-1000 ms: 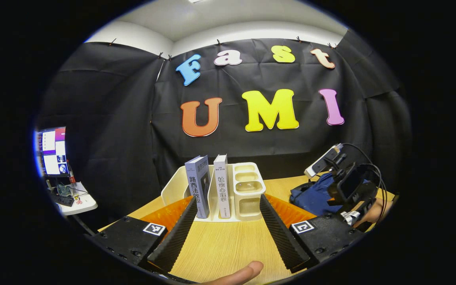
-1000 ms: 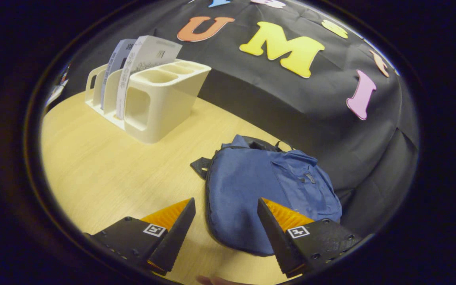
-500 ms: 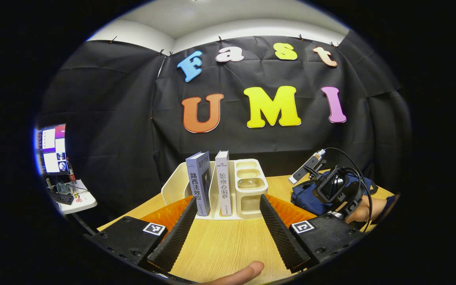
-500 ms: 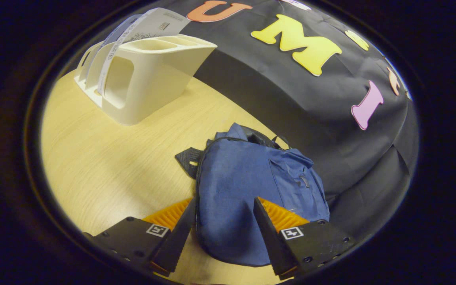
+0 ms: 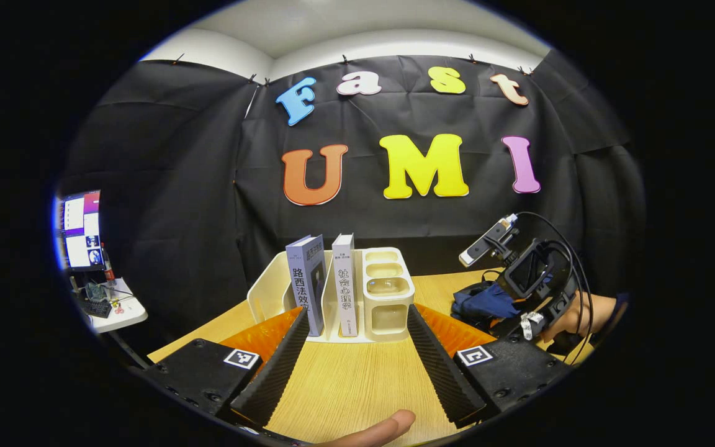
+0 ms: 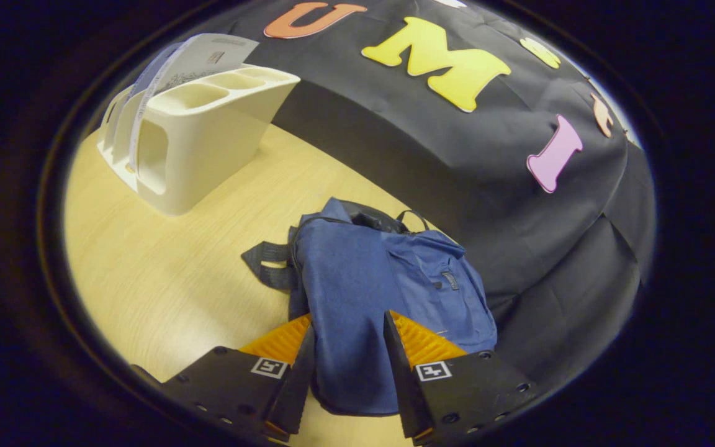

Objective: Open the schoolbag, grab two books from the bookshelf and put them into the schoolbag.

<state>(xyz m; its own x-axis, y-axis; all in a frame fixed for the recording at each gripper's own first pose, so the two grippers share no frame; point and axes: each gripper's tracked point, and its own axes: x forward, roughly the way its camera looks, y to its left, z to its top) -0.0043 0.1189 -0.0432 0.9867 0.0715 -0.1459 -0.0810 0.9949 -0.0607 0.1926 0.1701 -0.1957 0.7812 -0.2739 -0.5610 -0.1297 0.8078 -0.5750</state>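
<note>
Wooden table point(image 6: 177, 261), blue schoolbag point(image 6: 357, 298), seemingly zipped

Left gripper point(image 5: 352, 357) level, fingers wide apart; right gripper point(image 6: 346, 366) tilted downward, fingers narrowed, hand point(image 5: 571, 316) behind it.

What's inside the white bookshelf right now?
Two upright books stand in the bookshelf's slots. Its small cubbies look empty from above, though their bottoms are partly hidden.

The counter point(image 6: 165, 273) is pale wood grain with a smooth, matt finish. The schoolbag point(image 6: 370, 292) is soft blue woven cloth. The bookshelf point(image 5: 388, 298) is cream plastic, faintly glossy. The two books point(image 5: 326, 292) have smooth paper covers.
</note>
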